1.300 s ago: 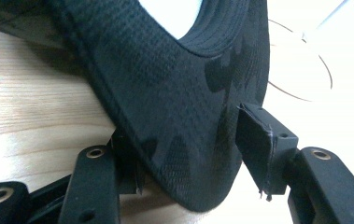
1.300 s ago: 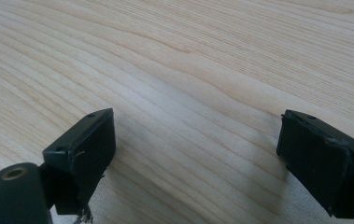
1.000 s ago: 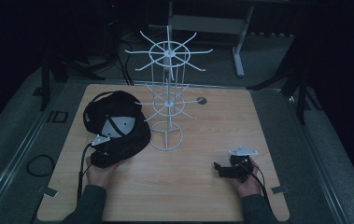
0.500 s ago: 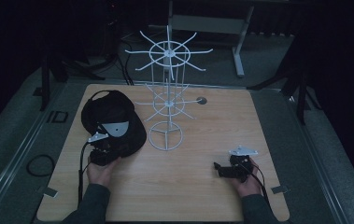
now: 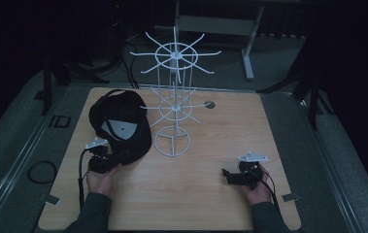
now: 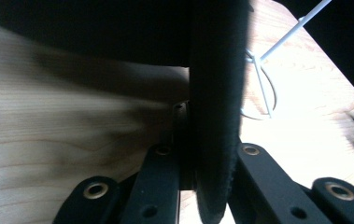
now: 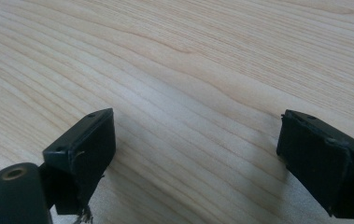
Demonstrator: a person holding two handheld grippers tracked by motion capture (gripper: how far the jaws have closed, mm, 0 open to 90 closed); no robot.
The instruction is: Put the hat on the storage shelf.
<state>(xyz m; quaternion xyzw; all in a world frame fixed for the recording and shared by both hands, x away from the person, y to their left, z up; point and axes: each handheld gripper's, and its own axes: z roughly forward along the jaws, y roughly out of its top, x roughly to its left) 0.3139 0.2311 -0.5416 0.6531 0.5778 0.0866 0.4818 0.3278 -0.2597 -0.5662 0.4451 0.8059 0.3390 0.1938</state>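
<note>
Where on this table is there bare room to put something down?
The wood between the white wire rack and the right gripper lies bare, as does the right side of the table. It is crowded at the left: the black cap, pinched by the left gripper, sits against the rack's base.

- No text, label, brand, number or sign can be read in any of the pictures.
- The black cap (image 5: 121, 127) bears a pale grey patch on its crown in the high view, but no letters or logo can be made out on it.
- A dark rectangular marking on the grey floor (image 5: 11, 145) just left of the table (image 5: 220, 145) may hold characters; it is too dim and small to read.
- The grey plates on top of the grippers show no writing.
</note>
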